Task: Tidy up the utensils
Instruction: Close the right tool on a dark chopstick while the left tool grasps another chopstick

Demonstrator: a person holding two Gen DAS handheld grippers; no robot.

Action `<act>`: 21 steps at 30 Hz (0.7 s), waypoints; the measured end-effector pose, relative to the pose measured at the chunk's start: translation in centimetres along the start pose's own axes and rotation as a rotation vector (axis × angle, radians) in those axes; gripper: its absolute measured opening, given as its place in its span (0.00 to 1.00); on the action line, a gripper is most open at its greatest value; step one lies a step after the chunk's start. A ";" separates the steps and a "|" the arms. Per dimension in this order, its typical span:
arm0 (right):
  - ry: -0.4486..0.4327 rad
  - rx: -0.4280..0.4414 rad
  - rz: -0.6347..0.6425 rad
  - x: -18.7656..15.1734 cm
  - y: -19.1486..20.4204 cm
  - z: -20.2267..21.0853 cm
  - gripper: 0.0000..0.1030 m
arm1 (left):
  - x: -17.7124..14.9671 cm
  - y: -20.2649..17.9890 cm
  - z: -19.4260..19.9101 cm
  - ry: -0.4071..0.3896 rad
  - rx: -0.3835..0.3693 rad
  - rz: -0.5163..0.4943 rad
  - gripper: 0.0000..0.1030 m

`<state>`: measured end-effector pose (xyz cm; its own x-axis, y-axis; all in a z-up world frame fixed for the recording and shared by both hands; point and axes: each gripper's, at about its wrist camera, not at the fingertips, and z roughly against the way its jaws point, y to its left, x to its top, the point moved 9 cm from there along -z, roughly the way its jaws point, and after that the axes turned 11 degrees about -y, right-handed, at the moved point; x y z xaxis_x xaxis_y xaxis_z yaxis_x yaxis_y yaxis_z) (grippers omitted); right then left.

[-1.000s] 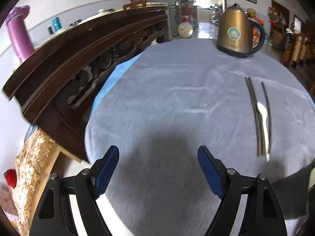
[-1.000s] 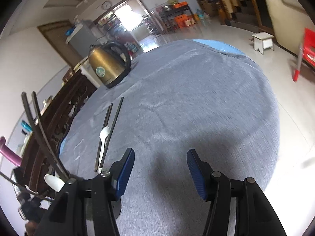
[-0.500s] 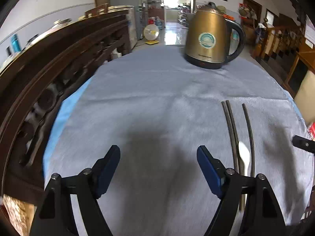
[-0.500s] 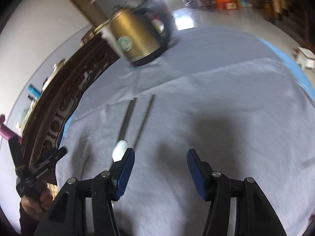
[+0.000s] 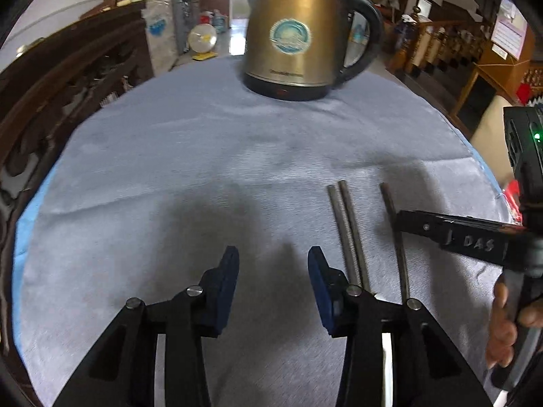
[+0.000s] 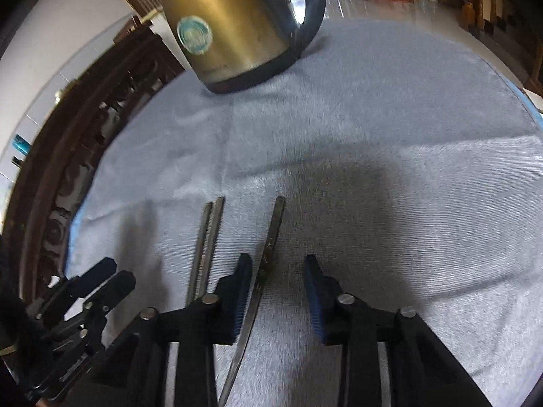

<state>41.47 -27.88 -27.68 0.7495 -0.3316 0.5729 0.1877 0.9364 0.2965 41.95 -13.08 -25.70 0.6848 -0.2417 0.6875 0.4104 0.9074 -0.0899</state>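
Note:
Three dark chopsticks lie on the grey tablecloth. A touching pair (image 5: pixel 346 227) (image 6: pixel 207 240) lies left of a single chopstick (image 5: pixel 395 234) (image 6: pixel 268 254). My left gripper (image 5: pixel 273 271) is open and empty, just left of the pair. My right gripper (image 6: pixel 276 281) is open, low over the cloth, with the single chopstick running between its pads near the left one. In the left wrist view the right gripper (image 5: pixel 441 227) reaches in from the right over that chopstick. The white spoon is hidden behind the fingers.
A brass electric kettle (image 5: pixel 298 30) (image 6: pixel 234 23) stands at the far side of the cloth (image 5: pixel 203 156). A dark carved wooden bench back (image 5: pixel 51 101) runs along the left edge. The table's right edge drops to the floor (image 6: pixel 529 101).
Both grippers have moved forward and down toward the chopsticks. The right gripper now straddles the single chopstick. Both grippers have narrowed but stay open.

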 end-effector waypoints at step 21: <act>0.004 0.015 0.086 0.1 -2.8 0.1 0.02 | 1.1 -3.8 -4.4 0.065 -0.102 -0.057 0.43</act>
<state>41.00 -30.52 -28.37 0.7648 -0.2491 0.5941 0.1125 0.9597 0.2577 43.78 -18.31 -27.76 0.6950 -0.3165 0.6456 0.5067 0.8527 -0.1275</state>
